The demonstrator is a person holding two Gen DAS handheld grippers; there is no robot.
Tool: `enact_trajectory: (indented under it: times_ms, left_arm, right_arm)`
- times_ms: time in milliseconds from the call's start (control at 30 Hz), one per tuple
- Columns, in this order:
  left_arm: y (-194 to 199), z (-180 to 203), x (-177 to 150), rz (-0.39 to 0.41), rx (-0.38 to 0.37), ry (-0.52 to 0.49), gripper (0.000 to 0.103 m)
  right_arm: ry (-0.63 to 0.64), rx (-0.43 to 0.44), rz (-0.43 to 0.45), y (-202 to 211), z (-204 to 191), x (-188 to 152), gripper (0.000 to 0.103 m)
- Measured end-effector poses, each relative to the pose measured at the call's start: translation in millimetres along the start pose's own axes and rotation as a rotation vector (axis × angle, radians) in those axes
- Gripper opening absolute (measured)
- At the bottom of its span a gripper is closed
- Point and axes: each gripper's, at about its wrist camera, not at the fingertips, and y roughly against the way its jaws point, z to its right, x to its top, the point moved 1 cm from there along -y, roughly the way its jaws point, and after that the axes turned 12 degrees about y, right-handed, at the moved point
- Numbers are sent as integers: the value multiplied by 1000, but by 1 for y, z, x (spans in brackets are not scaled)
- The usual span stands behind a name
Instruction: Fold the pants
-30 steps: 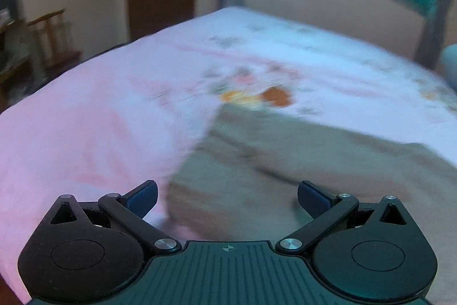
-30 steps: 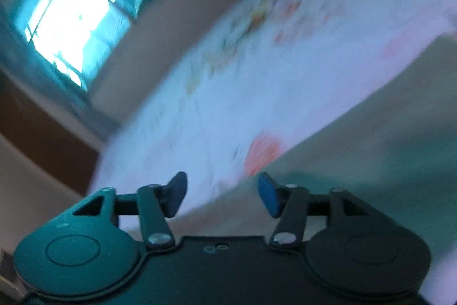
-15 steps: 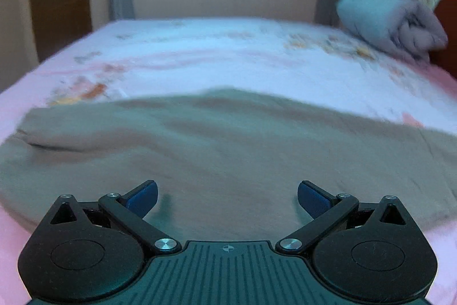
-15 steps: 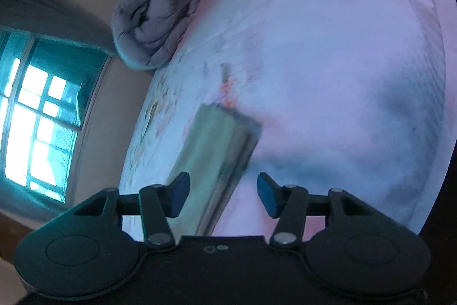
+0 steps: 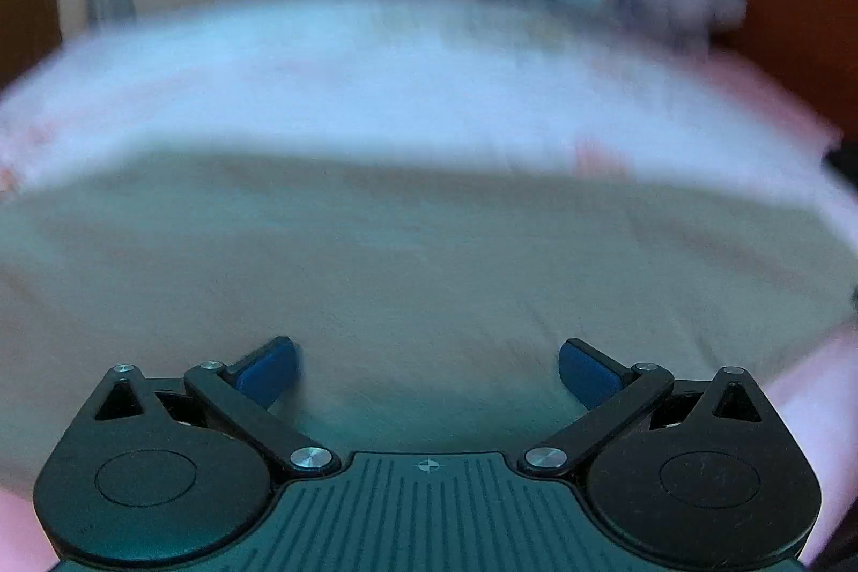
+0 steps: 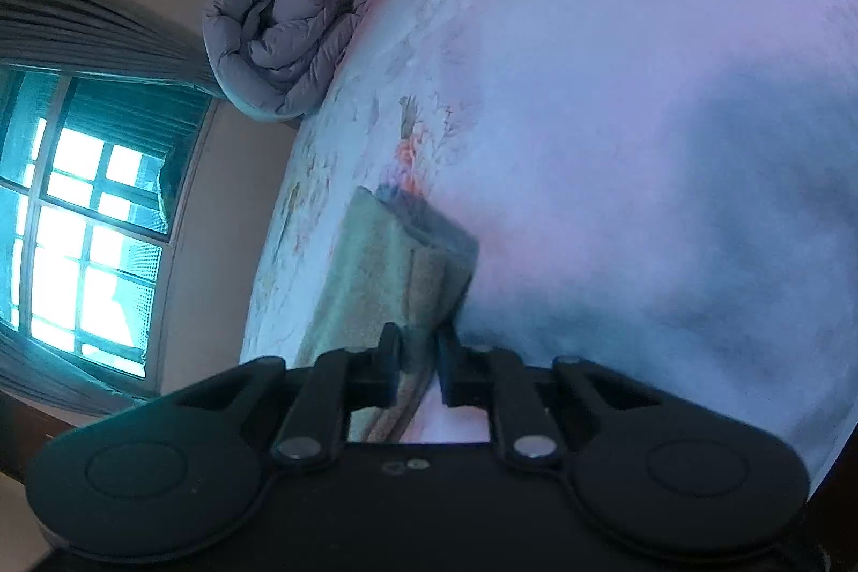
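Pinching the pants (image 6: 397, 272) by one edge, the right tongs (image 6: 418, 360) have just closed on cloth lying along the bed (image 6: 616, 143); left tongs (image 5: 426, 371) hang spread above them, so a one-sided lift could drag or bunch the cloth

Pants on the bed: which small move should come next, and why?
Probably lower the left gripper and close it on the pants. Its jaws stand open above the cloth, holding nothing, while the right gripper has just closed on the pants' end. Folding likely needs two grips.
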Motion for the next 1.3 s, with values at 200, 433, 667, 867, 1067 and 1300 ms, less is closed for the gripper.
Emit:
enact_trajectory:
  times_ms: [200, 433, 667, 867, 1067, 1300]
  left_arm:
    - [19, 34, -10, 87, -25, -57, 103]
    - [3, 60, -24, 61, -28, -78, 103]
    - [2, 61, -24, 58, -28, -76, 103]
    - [0, 60, -26, 65, -35, -75, 103]
    - [-5, 62, -26, 57, -28, -89, 103]
    - [19, 15, -1, 81, -113, -19, 103]
  right_arm:
    - [-9, 29, -15, -1, 2, 2, 14]
    - [-25, 28, -2, -2, 2, 2, 14]
    - [-45, 11, 8, -1, 0, 3, 12]
    - [-163, 19, 26, -1, 8, 2, 12]
    - [-4, -85, 19, -2, -19, 7, 4]
    - [336, -22, 52, 2, -133, 4, 4]
